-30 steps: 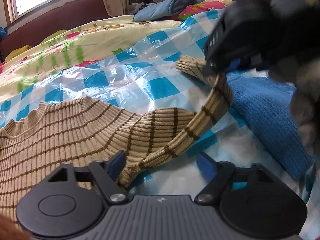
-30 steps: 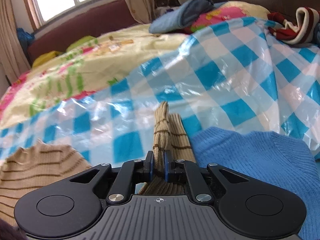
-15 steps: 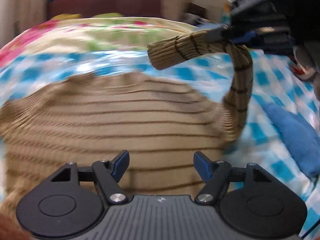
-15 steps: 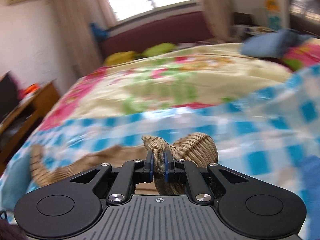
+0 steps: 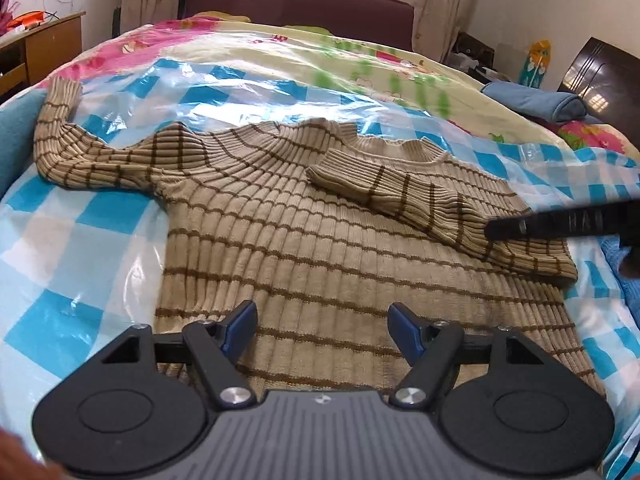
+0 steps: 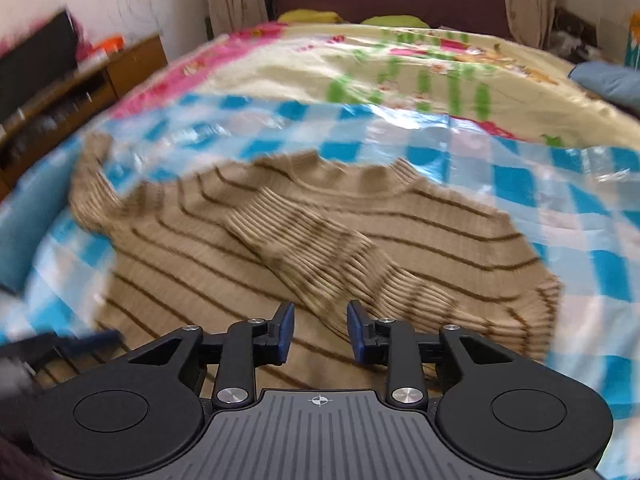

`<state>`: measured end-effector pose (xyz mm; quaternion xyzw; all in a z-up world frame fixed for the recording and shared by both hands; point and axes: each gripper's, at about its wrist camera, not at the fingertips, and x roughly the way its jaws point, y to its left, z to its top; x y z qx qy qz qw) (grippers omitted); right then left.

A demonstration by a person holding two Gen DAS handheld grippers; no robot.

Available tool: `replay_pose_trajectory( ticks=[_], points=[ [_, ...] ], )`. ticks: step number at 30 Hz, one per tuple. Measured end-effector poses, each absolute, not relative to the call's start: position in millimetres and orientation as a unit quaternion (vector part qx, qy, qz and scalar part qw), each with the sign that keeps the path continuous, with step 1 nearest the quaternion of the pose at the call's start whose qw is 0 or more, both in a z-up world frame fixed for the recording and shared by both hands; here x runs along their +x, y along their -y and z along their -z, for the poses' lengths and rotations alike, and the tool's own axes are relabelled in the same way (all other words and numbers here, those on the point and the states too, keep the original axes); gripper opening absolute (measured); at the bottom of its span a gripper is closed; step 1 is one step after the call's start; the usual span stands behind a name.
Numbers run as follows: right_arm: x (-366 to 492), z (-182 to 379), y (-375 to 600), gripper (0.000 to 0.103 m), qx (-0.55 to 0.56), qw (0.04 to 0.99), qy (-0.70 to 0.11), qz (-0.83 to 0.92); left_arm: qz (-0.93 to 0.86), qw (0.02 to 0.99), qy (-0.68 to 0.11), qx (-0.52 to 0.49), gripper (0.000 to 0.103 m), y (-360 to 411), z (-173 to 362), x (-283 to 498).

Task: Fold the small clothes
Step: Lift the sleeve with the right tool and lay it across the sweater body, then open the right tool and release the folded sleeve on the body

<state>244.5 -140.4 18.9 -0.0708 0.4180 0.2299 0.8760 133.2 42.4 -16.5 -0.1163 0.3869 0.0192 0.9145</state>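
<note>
Bed [image 5: 248,50] fills both views, w/ a floral quilt toward the far edge and a blue-white checked plastic sheet [image 5: 80,248] over the near part. Dark red headboard-like panel and window curtains sit beyond the far edge; a wooden desk [image 5: 40,40] stands off the bed's left side.

Tan striped sweater [image 5: 304,248] lies flat on the checked sheet, roughly mid-bed, collar toward the far edge. One sleeve [image 5: 84,160] stretches out toward the bed's left edge, cuff bent up. Other sleeve [image 5: 404,196] is folded across the chest, cuff resting just below the collar. Blue knit garment [image 5: 624,264] shows at the bed's right edge, just beside the sweater hem corner. Blue rolled cloth [image 5: 536,102] lies near the far right corner.

Left gripper [image 5: 322,330] hovers over the sweater's lower body, fingers spread wide, nothing between them. Right gripper [image 6: 320,332] is over the folded sleeve's shoulder end; its fingers have just been opening, released, pads clear of the knit, w/ sweater seen in the gap below. Right wrist view is motion-blurred. In the left wrist view a dark bar of the right gripper crosses in from the right edge above the folded sleeve.
</note>
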Motion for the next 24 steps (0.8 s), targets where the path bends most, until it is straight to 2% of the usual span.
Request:
replay_pose_trajectory(
  ticks=[5, 15, 17, 19, 24],
  points=[
    [251.6, -2.5, 132.8, 0.029, -0.095, 0.869, -0.428, -0.228, -0.024, 0.918, -0.379, -0.113, 0.076, -44.2, 15.3, 134.0],
    [289.8, 25.7, 48.4, 0.031, -0.166, 0.858, -0.403, -0.274, -0.045, 0.916, -0.380, -0.122, 0.076, -60.2, 19.3, 137.3],
    [293.3, 29.8, 38.9, 0.025, -0.185, 0.860, -0.394, -0.265, -0.047, 0.914, -0.382, -0.127, 0.076, -63.3, 20.8, 138.3],
    [295.0, 26.8, 35.8, 0.013, -0.181, 0.863, -0.394, -0.260, -0.048, 0.913, -0.382, -0.135, 0.076, -67.3, 21.2, 138.8],
    [284.8, 6.4, 30.9, 0.011, -0.149, 0.872, -0.369, -0.287, -0.049, 0.914, -0.374, -0.148, 0.076, -73.0, 18.5, 136.7]
  ],
)
